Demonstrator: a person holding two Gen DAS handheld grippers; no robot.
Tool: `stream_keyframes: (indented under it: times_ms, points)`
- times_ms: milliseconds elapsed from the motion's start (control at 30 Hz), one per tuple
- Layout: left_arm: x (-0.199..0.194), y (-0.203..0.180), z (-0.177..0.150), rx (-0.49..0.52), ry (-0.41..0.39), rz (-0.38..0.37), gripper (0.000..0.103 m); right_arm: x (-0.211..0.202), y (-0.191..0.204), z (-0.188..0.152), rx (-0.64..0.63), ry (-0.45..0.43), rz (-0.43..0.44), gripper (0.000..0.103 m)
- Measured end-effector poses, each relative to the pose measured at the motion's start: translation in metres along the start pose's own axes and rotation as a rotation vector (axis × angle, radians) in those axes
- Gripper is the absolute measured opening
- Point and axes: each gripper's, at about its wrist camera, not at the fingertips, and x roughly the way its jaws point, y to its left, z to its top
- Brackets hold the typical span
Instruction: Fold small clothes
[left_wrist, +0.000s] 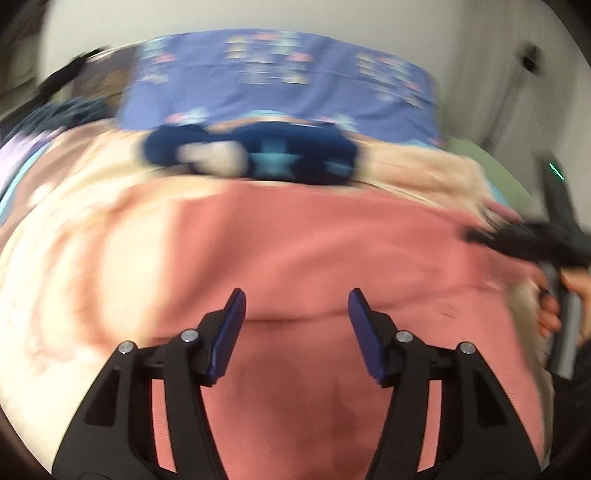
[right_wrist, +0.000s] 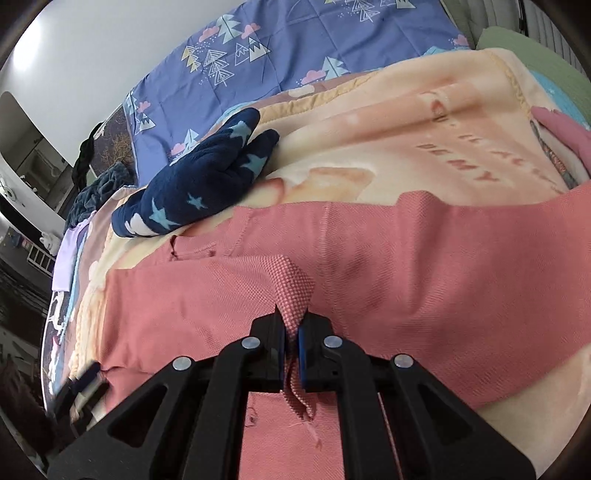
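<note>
Inspected from left to right. Left gripper (left_wrist: 296, 314) found released, jaws standing apart over the pink garment (left_wrist: 314, 258), nothing between the blue pads (left_wrist: 232, 332); fabric below them not touched as far as could be made out, the view being badly smeared. Garment found lying spread on a peach blanket (right_wrist: 406, 122), partly doubled: one layer noted overlapping another along a straight edge across the middle. Beyond it, toward the purple patterned sheet (right_wrist: 295, 48), noted a navy star-print item (right_wrist: 207, 184) in a loose bundle, resting on the blanket near the pink garment's far edge; whether folded or merely heaped, could not be told. Right gripper (right_wrist: 292, 332) found clenched on a pinched ridge of the pink garment, cloth drawn up into a peak between the jaws and hanging out behind them. At the right edge of the left view, part of a hand (left_wrist: 550, 314) seen on the right tool's handle.

Judged as mid-fold: a first fold apparently laid, further folds and flattening outstanding. Navy item judged likely still to be dealt with.
</note>
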Motion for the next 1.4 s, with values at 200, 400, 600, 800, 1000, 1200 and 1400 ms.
stream_keyframes:
  times_ms: [200,400,600,800,1000,1200,1400]
  points:
    - [0.025,0.097,0.039,-0.211,0.011,0.023,0.056,0.008,-0.003,0.001,0.012,0.026,-0.02,0.005]
    - [0.087,0.1,0.066,-0.182,0.112,-0.101,0.038,0.012,-0.001,-0.008,-0.007,0.044,-0.037,0.007]
    - [0.071,0.107,0.07,-0.181,0.014,-0.086,0.003,0.007,0.002,-0.009,-0.035,0.009,-0.028,0.007]
    - [0.064,0.144,0.058,-0.223,-0.029,-0.008,0.001,0.029,-0.007,-0.007,-0.035,0.012,-0.073,0.011]
    - [0.015,0.099,0.055,-0.116,-0.111,-0.163,0.003,-0.008,0.005,-0.016,-0.073,-0.108,-0.097,0.017]
    - [0.05,0.024,0.018,0.171,0.071,-0.045,0.027,-0.016,0.018,-0.035,-0.169,-0.047,0.013,0.02]
    - [0.072,0.01,-0.01,0.274,0.097,0.077,0.029,-0.014,-0.024,-0.054,-0.101,-0.03,0.01,0.009]
